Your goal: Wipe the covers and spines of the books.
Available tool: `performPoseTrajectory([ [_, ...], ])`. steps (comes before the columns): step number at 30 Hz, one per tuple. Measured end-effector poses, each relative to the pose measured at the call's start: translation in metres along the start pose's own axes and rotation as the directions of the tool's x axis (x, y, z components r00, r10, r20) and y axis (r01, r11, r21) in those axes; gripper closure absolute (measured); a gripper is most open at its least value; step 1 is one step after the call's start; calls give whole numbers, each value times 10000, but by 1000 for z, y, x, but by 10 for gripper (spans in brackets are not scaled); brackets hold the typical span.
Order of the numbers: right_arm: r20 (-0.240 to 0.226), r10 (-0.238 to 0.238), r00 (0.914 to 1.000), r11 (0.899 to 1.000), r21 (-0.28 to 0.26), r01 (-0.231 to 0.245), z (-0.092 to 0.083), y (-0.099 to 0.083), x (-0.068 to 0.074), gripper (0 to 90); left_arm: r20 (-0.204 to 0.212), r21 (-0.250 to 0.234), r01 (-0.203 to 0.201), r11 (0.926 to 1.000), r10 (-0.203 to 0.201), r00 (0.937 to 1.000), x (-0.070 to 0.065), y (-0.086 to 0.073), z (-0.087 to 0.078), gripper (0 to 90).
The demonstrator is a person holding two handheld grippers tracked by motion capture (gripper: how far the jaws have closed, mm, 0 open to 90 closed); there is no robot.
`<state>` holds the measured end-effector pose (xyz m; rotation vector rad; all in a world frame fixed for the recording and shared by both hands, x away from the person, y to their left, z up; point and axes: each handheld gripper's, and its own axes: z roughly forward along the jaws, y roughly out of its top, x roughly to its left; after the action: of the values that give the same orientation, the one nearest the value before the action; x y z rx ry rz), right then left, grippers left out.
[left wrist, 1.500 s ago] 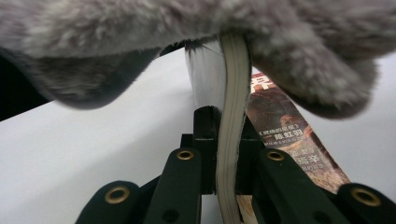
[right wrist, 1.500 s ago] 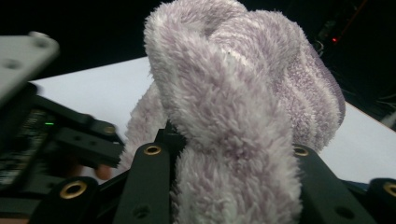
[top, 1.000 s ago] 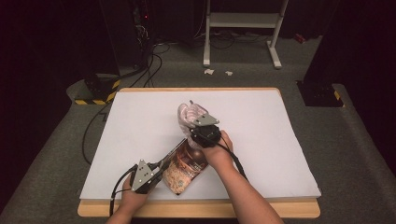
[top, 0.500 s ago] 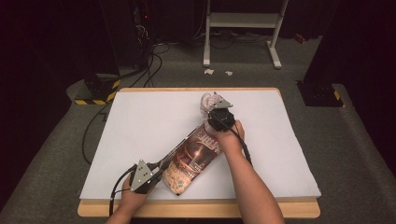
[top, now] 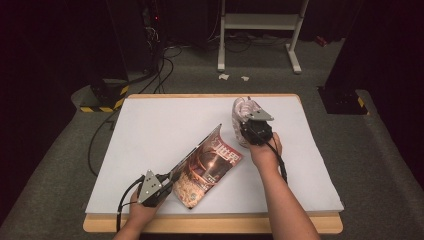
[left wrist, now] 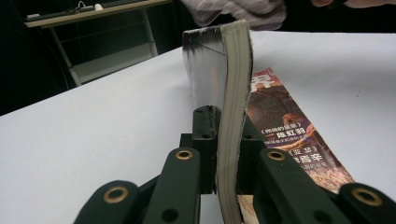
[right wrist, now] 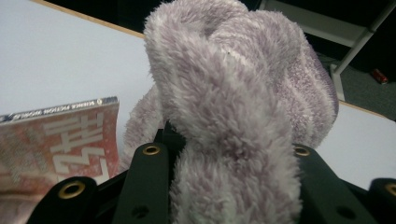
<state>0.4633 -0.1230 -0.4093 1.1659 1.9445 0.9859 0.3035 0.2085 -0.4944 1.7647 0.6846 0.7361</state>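
A magazine (top: 212,165) with a reddish cover lies at the front middle of the white table top (top: 150,130), its left edge raised. My left gripper (top: 171,176) is shut on that raised edge; in the left gripper view the stack of pages (left wrist: 235,88) stands upright between the jaws of the left gripper (left wrist: 227,140). To the right of the magazine, my right gripper (top: 248,119) is shut on a fluffy lilac plush (top: 243,107). The plush (right wrist: 233,93) bulges up between the jaws of the right gripper (right wrist: 229,158), and the magazine's corner (right wrist: 56,140) shows at the left.
The table's wooden front edge (top: 210,222) runs just below the hands. On the floor behind the table stand a white metal frame (top: 260,22), cables (top: 155,65) and a black-and-yellow base (top: 102,100). A dark base plate (top: 345,100) sits at the right.
My right gripper has carried the lilac plush off the magazine, to the right and slightly farther away. More of the magazine's cover now shows. The left gripper has stayed put.
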Motion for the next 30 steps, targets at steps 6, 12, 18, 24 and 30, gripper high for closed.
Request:
performPoseTrajectory([
  [6, 135, 43, 9999, 10000, -86, -42, -25, -16, -12, 658, 25, 53, 128, 9999, -128, 9999, 0, 0, 0, 821],
  [12, 530, 24, 9986, 9996, 263, -38, -47, -52, -30, 652, 18, 55, 180, 9998, -180, 9998, 0, 0, 0, 818],
  [18, 699, 307, 9971, 9973, 648, -353, -53, -80, -44, 647, 18, 48, 230, 9997, -230, 9997, 0, -1, 0, 816],
  [24, 721, 390, 9966, 9867, 1546, -498, -44, -114, -49, 632, 47, 62, 247, 9997, -247, 9997, 0, -1, 0, 816],
  [30, 750, 607, 9953, 9768, 2007, -747, -34, -133, -53, 620, 35, 82, 296, 9995, -296, 9996, 0, -1, 0, 814],
])
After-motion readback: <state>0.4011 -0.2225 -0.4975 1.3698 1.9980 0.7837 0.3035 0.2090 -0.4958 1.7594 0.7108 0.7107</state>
